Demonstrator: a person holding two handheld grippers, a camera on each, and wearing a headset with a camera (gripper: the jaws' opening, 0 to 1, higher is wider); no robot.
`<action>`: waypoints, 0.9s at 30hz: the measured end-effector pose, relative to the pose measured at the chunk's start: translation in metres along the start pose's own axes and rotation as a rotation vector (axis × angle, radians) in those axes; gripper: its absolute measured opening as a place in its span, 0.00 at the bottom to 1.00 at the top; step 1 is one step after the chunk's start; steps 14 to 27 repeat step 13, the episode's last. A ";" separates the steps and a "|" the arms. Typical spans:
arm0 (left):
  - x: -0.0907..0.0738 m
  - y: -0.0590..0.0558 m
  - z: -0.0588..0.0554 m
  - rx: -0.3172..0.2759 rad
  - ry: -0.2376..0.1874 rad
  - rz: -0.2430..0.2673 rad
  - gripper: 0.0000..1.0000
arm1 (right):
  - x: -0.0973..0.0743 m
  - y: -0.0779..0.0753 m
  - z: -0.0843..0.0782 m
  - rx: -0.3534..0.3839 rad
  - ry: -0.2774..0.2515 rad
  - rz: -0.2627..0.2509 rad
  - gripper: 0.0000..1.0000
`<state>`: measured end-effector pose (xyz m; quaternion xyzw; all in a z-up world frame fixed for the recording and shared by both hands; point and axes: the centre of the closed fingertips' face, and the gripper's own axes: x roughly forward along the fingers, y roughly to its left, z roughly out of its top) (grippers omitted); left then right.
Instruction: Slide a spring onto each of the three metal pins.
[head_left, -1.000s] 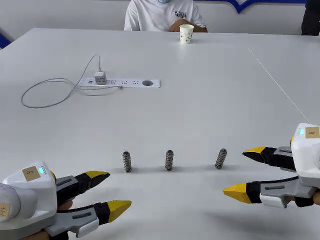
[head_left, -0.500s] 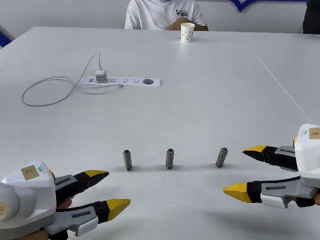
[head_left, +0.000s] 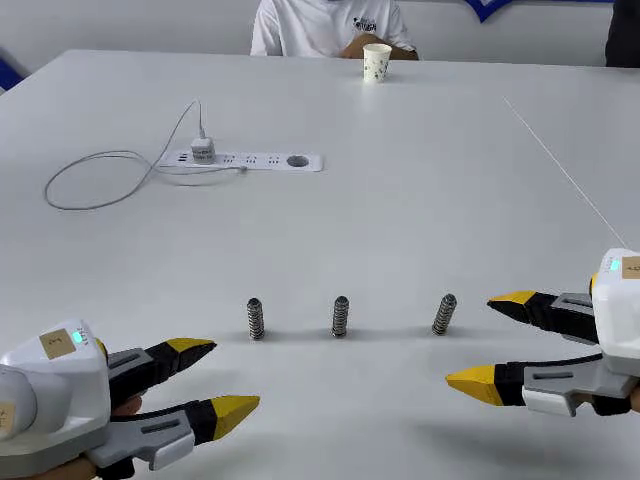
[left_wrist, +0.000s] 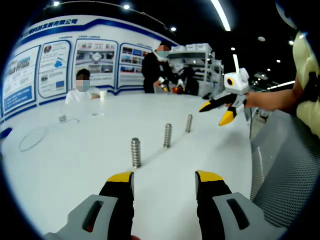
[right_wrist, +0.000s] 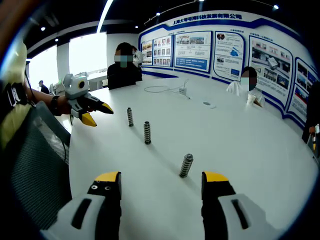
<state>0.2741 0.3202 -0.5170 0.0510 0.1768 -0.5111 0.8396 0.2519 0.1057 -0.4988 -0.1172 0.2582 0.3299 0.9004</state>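
Three metal pins stand in a row on the white table, each with a coiled spring around it: the left pin (head_left: 255, 319) (left_wrist: 135, 152) (right_wrist: 130, 116), the middle pin (head_left: 340, 316) (left_wrist: 167, 135) (right_wrist: 147, 132) and the right pin (head_left: 443, 314) (left_wrist: 189, 123) (right_wrist: 186, 165), which leans slightly. My left gripper (head_left: 212, 376) (left_wrist: 164, 178) (right_wrist: 98, 113) hovers open at the near left, short of the left pin. On the right, my right gripper (head_left: 487, 341) (right_wrist: 156, 177) (left_wrist: 215, 111) stays open beside the right pin. Neither holds anything.
A white power strip (head_left: 245, 161) with a plugged charger and a looping cable (head_left: 75, 186) lies mid-table on the left. A paper cup (head_left: 376, 62) stands at the far edge before a seated person (head_left: 325, 25). Another person (left_wrist: 152, 70) stands further off. A mesh chair back (left_wrist: 280, 165) is close by.
Both grippers have kept their places and stayed open. The head view has tilted a little, so the whole scene sits slightly lower.
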 end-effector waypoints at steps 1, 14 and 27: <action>0.000 0.000 0.000 0.000 0.000 0.001 0.50 | 0.000 0.000 0.000 0.001 0.001 -0.001 0.66; -0.001 0.001 0.000 -0.003 -0.003 0.007 0.50 | -0.001 0.001 -0.001 0.001 0.005 0.000 0.66; -0.001 0.001 0.000 -0.003 -0.003 0.007 0.50 | -0.001 0.001 -0.001 0.001 0.005 0.000 0.66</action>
